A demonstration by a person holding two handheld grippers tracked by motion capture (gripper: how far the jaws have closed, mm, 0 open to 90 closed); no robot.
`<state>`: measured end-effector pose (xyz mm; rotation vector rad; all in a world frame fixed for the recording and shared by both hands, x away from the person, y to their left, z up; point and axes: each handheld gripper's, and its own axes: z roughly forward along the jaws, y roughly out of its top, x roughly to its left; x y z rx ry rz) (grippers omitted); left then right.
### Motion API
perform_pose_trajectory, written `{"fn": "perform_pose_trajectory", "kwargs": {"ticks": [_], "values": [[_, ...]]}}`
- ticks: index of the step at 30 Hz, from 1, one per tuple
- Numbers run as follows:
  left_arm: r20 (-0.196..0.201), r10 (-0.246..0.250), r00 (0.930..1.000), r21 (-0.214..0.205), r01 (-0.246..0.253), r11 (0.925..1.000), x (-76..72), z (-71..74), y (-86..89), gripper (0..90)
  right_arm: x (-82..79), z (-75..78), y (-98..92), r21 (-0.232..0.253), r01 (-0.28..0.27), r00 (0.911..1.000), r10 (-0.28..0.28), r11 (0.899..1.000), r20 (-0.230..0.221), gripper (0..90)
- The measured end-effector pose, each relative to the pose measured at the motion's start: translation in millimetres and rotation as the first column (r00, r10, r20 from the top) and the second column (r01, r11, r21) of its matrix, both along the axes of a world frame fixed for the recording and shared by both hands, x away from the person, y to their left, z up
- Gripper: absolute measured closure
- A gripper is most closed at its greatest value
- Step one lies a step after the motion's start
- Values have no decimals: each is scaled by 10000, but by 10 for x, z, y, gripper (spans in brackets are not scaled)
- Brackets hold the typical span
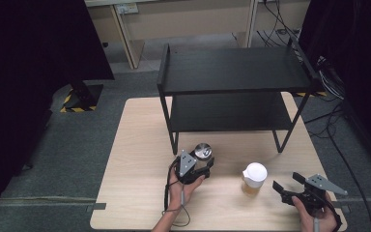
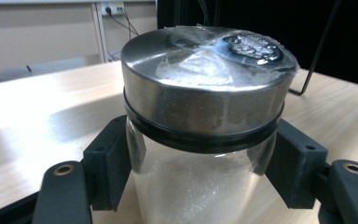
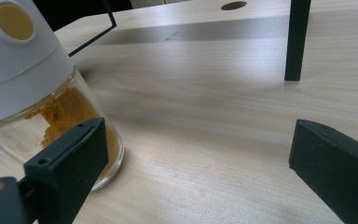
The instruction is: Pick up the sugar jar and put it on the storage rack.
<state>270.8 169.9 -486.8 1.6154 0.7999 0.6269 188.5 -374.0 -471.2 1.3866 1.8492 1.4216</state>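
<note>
Left gripper [image 2: 200,186] clamped on jar [image 2: 200,186] just below steel lid [image 2: 200,88]. Glass: rigid, slick, breakable, moderately heavy; grip there looks sound. Right gripper [image 3: 198,158] wide open, holding nothing.

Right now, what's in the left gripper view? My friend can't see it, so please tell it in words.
A glass jar of white grains with a shiny metal lid sits close up, clamped between the left gripper's two black jaws. Crumpled clear film covers the lid's top. Behind it are the pale wooden table and a thin black shelf leg.
</note>
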Motion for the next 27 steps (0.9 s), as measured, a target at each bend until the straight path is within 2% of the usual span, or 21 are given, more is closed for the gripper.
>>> {"fn": "perform_pose_trajectory", "kwargs": {"ticks": [10, 13, 15, 21, 27], "values": [[623, -22, 9981, -545, 56, 9985, -224, 171, 165, 307, 5, 5, 4, -30, -3, 10000, 3, 10000, -29, 48], [902, 47, 9959, -618, 9, 9981, -294, 279, 205, 308, 7, 6, 2, -14, -9, 10000, 8, 10000, -46, 49], [888, 62, 9960, -735, 3, 9973, -319, 343, 221, 308, 7, 6, 2, -11, -10, 10000, 10, 10000, -50, 49], [1178, 223, 9928, -741, -136, 9972, -393, 486, 228, 308, 7, 5, 2, 5, -18, 10000, 18, 10000, -53, 49], [1604, 516, 9857, -754, -399, 9964, -465, 640, 215, 308, 10, 3, -8, 71, -25, 10000, 26, 10000, -83, 48]]}}
